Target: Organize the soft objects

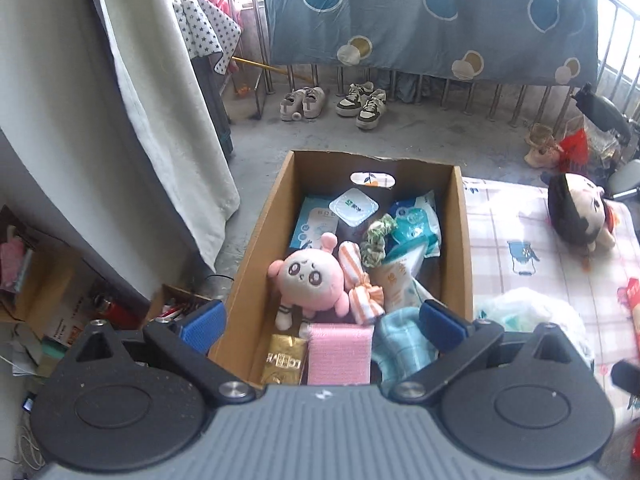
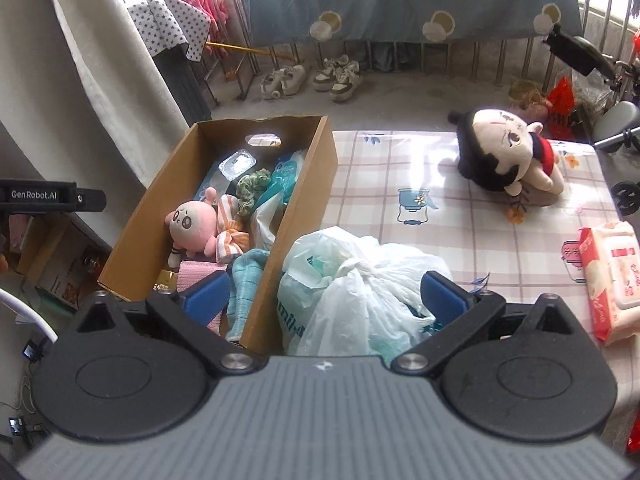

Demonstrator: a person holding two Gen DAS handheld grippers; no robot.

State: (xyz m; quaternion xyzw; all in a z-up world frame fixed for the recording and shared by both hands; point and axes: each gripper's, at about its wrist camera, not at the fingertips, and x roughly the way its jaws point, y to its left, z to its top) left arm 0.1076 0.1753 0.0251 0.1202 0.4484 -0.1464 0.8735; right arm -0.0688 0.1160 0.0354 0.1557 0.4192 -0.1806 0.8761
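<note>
A cardboard box [image 1: 260,240] [image 2: 152,200] stands at the left edge of the checked tablecloth [image 1: 520,232] [image 2: 460,220]. Inside lie a pink plush doll [image 1: 310,276] [image 2: 188,222], an orange striped bow [image 1: 360,284], a green scrunchie [image 1: 376,240], a pink cloth [image 1: 340,354], a teal checked cloth [image 1: 404,344] [image 2: 248,280] and several packets. My left gripper [image 1: 324,324] hangs open above the box's near end, holding nothing. My right gripper [image 2: 324,296] is open over a white plastic bag [image 2: 360,288] [image 1: 532,312] beside the box. A black-haired plush doll [image 1: 580,216] [image 2: 504,152] lies on the cloth at the far right.
A pack of wet wipes [image 2: 612,276] lies at the table's right edge. Beyond the table are shoes [image 1: 332,104] [image 2: 312,76] on the concrete floor, a railing draped with a blue blanket [image 1: 420,12], and a white curtain [image 1: 132,120] at left. Clutter sits below the table's left side.
</note>
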